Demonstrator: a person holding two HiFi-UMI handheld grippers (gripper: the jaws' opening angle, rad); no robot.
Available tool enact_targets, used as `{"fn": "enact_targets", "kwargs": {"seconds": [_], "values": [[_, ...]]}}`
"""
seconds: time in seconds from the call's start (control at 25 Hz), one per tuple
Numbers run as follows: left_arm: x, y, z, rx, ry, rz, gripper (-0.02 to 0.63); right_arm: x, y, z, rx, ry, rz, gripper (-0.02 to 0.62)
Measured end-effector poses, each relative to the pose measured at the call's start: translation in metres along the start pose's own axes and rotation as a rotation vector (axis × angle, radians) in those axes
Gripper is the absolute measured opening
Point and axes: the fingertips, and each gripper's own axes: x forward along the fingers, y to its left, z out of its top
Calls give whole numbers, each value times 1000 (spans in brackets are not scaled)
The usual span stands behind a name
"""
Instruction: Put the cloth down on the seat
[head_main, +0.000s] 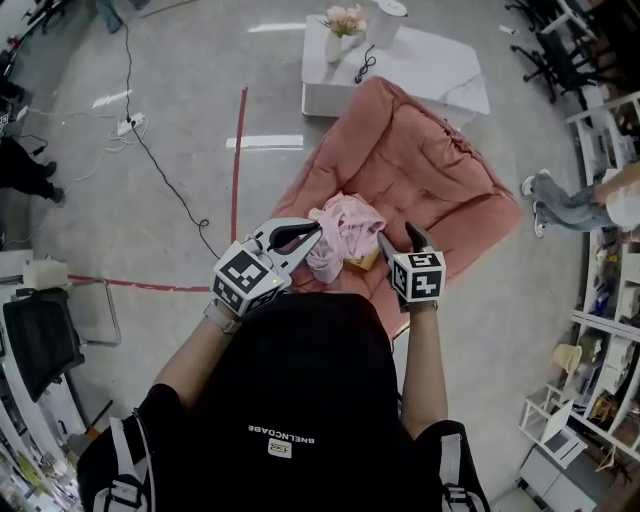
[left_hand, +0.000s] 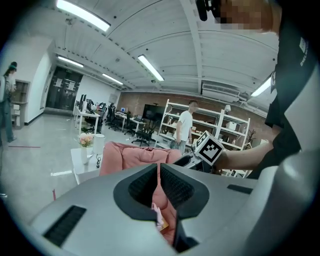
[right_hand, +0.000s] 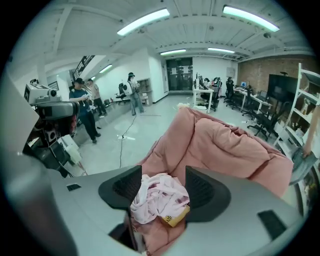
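Note:
A crumpled pale pink and white cloth (head_main: 345, 228) with a yellow tag bunches at the near edge of the salmon pink cushioned seat (head_main: 430, 170). My left gripper (head_main: 316, 230) meets the cloth's left edge with its jaws pressed together, and a fold droops just under its tips. In the left gripper view the left gripper (left_hand: 159, 172) shows only a thin slit, with a scrap of cloth (left_hand: 157, 218) below it. My right gripper (head_main: 396, 238) stands open at the cloth's right side. In the right gripper view the cloth (right_hand: 159, 197) sits between the spread jaws of the right gripper (right_hand: 162, 187), with the seat (right_hand: 225, 145) behind.
A low white table (head_main: 430, 65) with a flower vase (head_main: 338, 30) stands beyond the seat. A person's legs (head_main: 565, 200) are at the right, beside shelving (head_main: 600, 300). A cable (head_main: 160, 165) and a red line (head_main: 238, 150) cross the floor at the left.

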Motion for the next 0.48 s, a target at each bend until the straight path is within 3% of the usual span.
{"fn": "enact_targets", "kwargs": {"seconds": [0.24,0.48], "values": [[19,-5,10,11,3,-69,15,-32,-8,19,72,-96,-32,268],[37,-17,41,56,-11,-174,15,-83,-2,54,189,-295,-28,268]]}}
